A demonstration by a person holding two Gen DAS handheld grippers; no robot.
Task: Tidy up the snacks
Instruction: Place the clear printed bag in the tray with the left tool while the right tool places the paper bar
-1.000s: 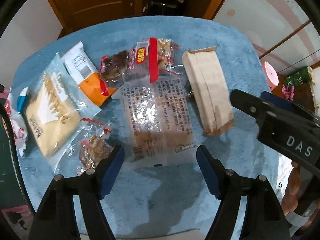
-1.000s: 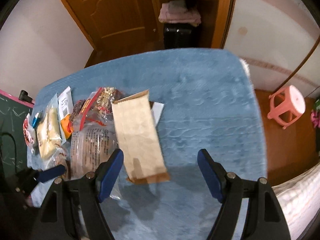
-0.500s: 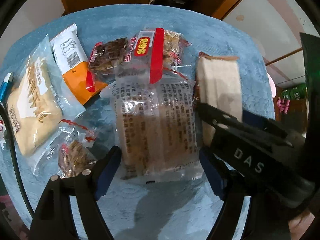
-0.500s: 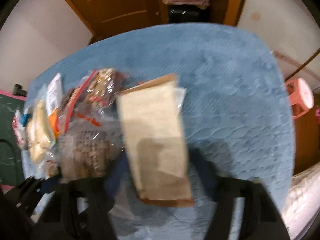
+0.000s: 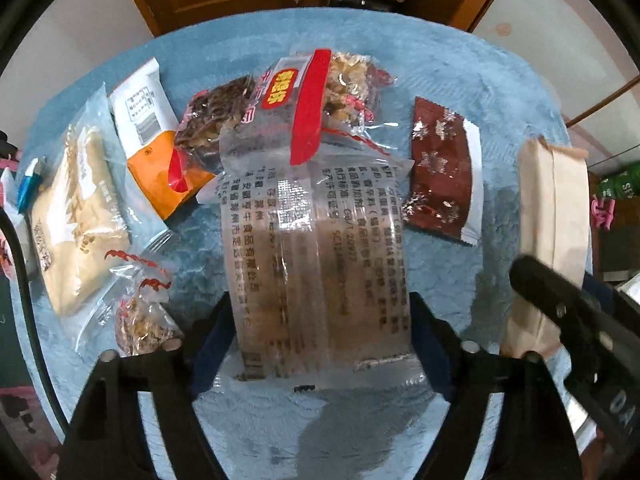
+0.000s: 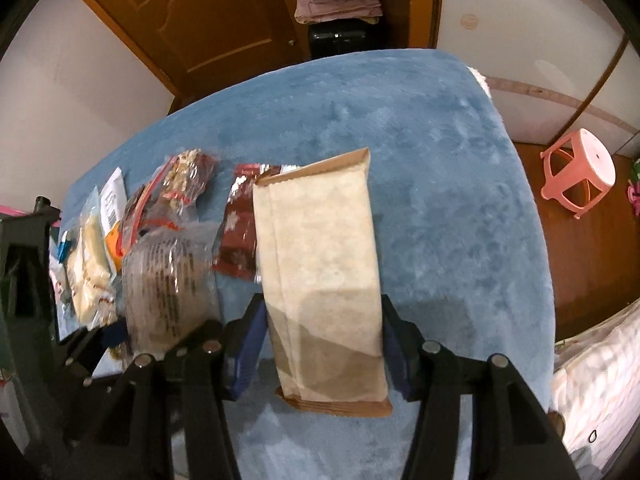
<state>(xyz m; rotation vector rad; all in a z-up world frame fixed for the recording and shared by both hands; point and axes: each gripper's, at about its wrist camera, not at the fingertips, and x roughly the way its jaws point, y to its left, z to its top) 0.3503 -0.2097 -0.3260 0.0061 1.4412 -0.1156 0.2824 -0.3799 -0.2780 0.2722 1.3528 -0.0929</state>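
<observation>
Left wrist view: the left tool point(image 5: 320, 340) points down over a blue plush-covered table point(image 5: 460, 92), its blue pads set against both long edges of a clear printed snack bag point(image 5: 320, 248); its jaws have just been closing and now pinch this bag near its lower end. To the left of the bag lie a pale cake packet point(image 5: 76, 220), an orange-and-white packet point(image 5: 154, 140) and a small clear nut packet point(image 5: 142, 320); above it lie a dark nut-brittle packet point(image 5: 216, 116) and a red-banded clear packet point(image 5: 316, 100). A maroon packet point(image 5: 440, 176) rests just to the right of the bag, flat on the table. At the far right the tan paper-wrapped bar point(image 5: 554, 216) appears, with part of the other tool before it. Right wrist view: the right tool point(image 6: 324, 344) pinches the tan paper-wrapped bar point(image 6: 320, 280) across its width near its lower end, pads touching both long edges. The maroon packet point(image 6: 238, 236) lies partly hidden behind the bar's left edge. A pink stool point(image 6: 578, 172) stands on the wooden floor beyond the table.
</observation>
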